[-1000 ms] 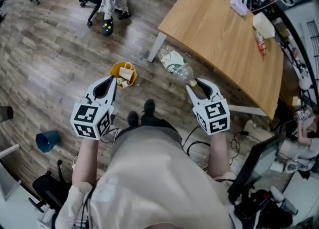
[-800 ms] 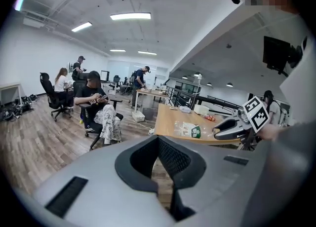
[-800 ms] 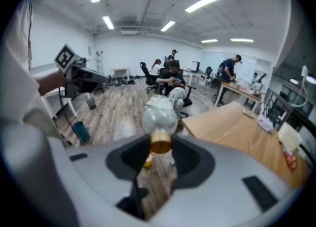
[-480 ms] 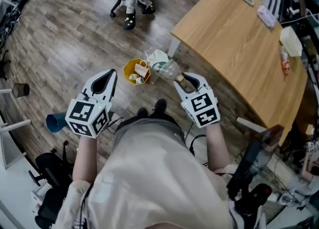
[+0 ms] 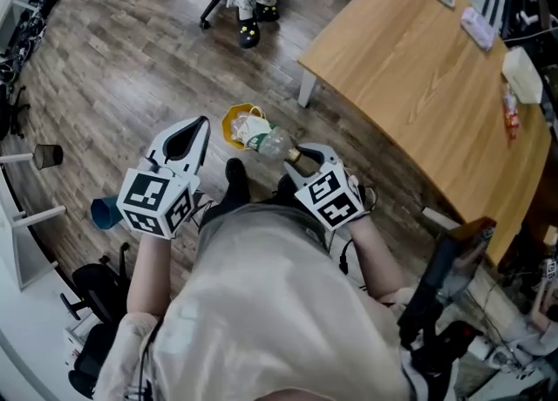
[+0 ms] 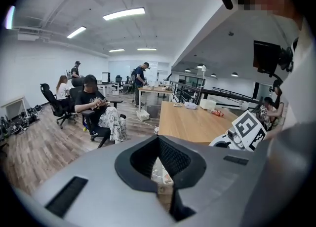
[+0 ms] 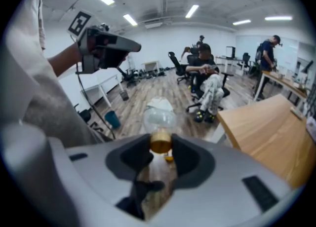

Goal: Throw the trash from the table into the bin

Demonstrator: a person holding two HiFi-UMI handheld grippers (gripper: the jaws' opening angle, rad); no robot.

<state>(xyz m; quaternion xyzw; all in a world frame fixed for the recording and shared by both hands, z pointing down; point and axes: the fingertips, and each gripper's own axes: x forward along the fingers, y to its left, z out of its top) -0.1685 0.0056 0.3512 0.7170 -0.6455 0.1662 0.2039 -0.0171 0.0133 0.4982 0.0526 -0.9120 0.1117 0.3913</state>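
One light wooden table (image 5: 418, 68) stood near the small yellow bin (image 5: 232, 119). Roughly above the bin, the right gripper (image 5: 299, 155) clamped a clear plastic bottle (image 5: 267, 142) by the neck. The left gripper (image 5: 195, 127) was closed, empty. Release seemed wisest once the bottle was centred over the bin.

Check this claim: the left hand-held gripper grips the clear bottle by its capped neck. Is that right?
No. The right hand-held gripper grips the clear bottle by its capped neck, as the right gripper view shows.
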